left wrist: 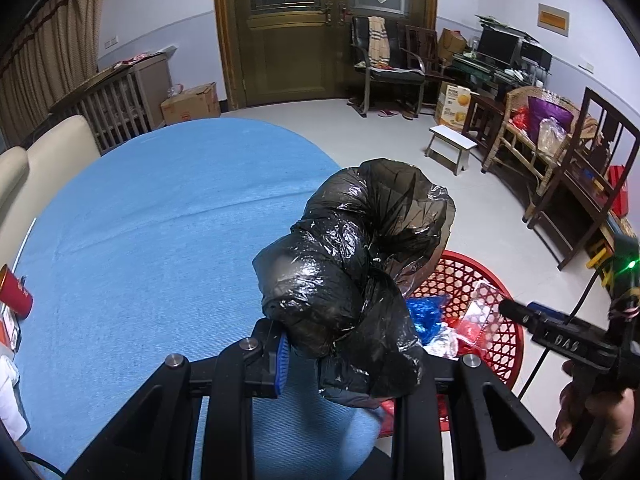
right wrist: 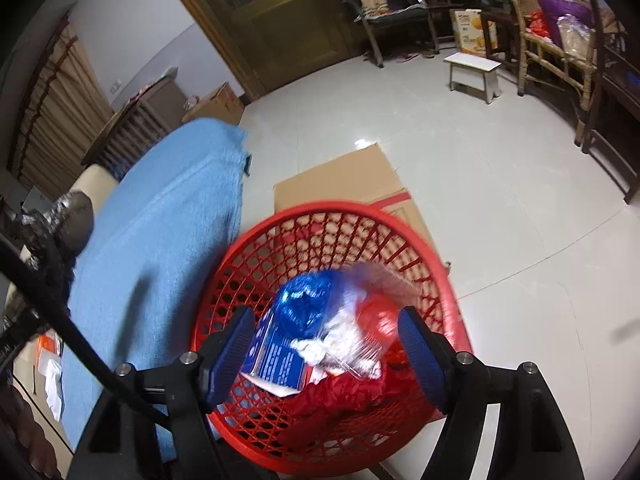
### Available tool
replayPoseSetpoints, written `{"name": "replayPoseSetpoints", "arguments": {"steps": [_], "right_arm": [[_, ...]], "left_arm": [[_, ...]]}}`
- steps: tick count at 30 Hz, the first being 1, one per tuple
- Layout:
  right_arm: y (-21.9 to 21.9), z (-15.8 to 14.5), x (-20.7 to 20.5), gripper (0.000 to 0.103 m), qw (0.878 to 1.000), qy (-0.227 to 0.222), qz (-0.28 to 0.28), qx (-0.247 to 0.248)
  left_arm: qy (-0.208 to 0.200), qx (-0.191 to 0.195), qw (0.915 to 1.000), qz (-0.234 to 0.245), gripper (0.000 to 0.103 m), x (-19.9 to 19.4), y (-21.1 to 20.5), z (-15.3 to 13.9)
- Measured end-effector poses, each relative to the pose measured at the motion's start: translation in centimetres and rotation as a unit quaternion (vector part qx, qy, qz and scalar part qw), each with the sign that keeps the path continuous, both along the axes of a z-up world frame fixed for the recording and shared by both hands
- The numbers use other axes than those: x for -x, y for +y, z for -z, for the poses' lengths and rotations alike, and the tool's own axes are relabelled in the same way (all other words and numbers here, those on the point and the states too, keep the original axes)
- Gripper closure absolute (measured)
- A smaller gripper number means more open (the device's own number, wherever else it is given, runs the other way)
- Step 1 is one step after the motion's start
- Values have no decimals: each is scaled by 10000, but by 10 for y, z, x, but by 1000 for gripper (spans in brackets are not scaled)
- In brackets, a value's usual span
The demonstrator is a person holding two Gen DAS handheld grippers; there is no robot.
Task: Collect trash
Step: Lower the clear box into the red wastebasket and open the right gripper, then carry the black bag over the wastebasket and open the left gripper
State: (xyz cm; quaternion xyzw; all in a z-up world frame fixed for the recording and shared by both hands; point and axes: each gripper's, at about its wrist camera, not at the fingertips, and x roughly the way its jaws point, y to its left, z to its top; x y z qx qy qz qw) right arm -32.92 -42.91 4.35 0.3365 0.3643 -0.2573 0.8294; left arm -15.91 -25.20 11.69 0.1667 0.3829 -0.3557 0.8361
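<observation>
My left gripper (left wrist: 344,356) is shut on a crumpled black plastic bag (left wrist: 356,264) and holds it above the edge of the blue-covered table (left wrist: 160,220), beside the red basket (left wrist: 504,344). In the right wrist view my right gripper (right wrist: 324,344) is open, jaws wide apart, just above the red mesh basket (right wrist: 256,264). In the basket lie blue foil (right wrist: 304,304), a clear wrapper (right wrist: 360,340), a blue card (right wrist: 276,364) and red trash (right wrist: 340,396). The black bag also shows at the left edge (right wrist: 68,216). The right gripper shows in the left wrist view (left wrist: 560,332).
The basket stands on flattened cardboard (right wrist: 344,184) on the tiled floor. A red can (left wrist: 16,290) lies at the table's left edge. A small white stool (left wrist: 452,144), wooden chairs (left wrist: 580,176) and a door (left wrist: 288,28) stand farther back.
</observation>
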Motion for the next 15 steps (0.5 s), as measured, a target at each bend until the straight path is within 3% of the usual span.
{"name": "replayPoseSetpoints", "arguments": {"steps": [15], "right_arm": [[-36,-51,50,26,9954,-659,665,191]], "left_arm": [[230,-225,9976,619,74,34,-57,19]]}}
